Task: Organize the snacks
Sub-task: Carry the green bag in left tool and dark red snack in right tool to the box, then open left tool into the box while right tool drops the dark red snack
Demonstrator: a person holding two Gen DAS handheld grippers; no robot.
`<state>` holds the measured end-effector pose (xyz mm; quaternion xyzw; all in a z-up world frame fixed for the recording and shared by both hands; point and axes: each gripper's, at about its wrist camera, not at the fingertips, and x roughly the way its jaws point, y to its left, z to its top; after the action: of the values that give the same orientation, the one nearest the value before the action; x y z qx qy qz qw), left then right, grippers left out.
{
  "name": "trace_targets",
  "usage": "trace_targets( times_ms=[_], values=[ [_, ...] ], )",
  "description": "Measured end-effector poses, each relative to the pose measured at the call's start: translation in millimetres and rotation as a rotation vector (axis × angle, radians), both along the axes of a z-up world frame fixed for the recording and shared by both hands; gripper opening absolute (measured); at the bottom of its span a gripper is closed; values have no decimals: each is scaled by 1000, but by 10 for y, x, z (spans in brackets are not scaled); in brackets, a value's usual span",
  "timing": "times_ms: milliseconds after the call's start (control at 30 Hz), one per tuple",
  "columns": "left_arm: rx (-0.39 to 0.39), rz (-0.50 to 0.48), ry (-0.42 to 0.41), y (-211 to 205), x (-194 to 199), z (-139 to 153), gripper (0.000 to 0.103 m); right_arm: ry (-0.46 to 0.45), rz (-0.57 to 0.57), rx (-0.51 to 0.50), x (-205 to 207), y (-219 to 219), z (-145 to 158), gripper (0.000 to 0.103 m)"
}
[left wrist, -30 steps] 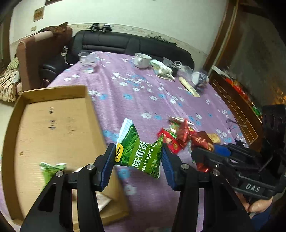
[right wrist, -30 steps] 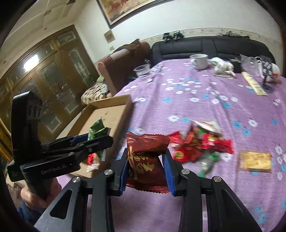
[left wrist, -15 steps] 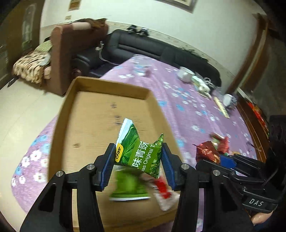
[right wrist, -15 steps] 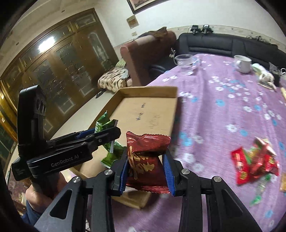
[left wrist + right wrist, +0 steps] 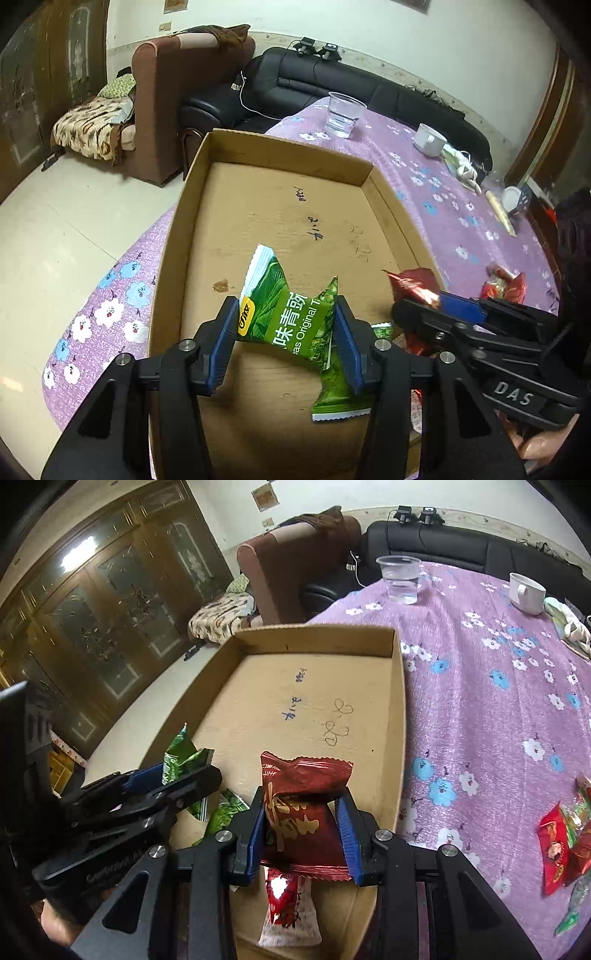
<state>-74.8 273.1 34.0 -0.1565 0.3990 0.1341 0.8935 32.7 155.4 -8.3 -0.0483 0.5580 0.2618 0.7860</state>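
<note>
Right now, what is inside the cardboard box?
On the cardboard box floor lie a green packet and a red-and-white packet. The grippers hide part of the near end.

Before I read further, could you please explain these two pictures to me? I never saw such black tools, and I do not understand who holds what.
No robot is here. A person holds one hand tool in each hand, and each tool carries a camera looking along its two jaws. One picture comes from the left gripper, which is shut on a green snack packet. The other comes from the right gripper, which is shut on a dark red snack packet. Both hang over a shallow cardboard box that already holds a few packets. The box lies on a table with a purple flowered cloth. More red snacks lie on the cloth.
</note>
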Motion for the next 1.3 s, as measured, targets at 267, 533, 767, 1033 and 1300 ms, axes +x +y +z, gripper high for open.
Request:
trace_targets(
  times_ms=[267, 533, 767, 1033, 1300],
  values=[
    [108, 5, 31, -72, 25, -21, 50, 8, 14, -17, -26, 41, -98, 39],
    [98, 11, 34, -48, 17, 3, 52, 5, 19, 1, -73, 17, -26, 46],
    [97, 0, 24, -90, -10, 77, 55, -13, 5, 43, -126, -87, 162, 46],
    [110, -6, 0, -180, -26, 213, 55, -46, -15, 103, -184, -292, 449, 46],
    [117, -53, -17, -394, 3, 338, 55, -111, -121, 91, -132, -874, 711, 46]
  ],
)
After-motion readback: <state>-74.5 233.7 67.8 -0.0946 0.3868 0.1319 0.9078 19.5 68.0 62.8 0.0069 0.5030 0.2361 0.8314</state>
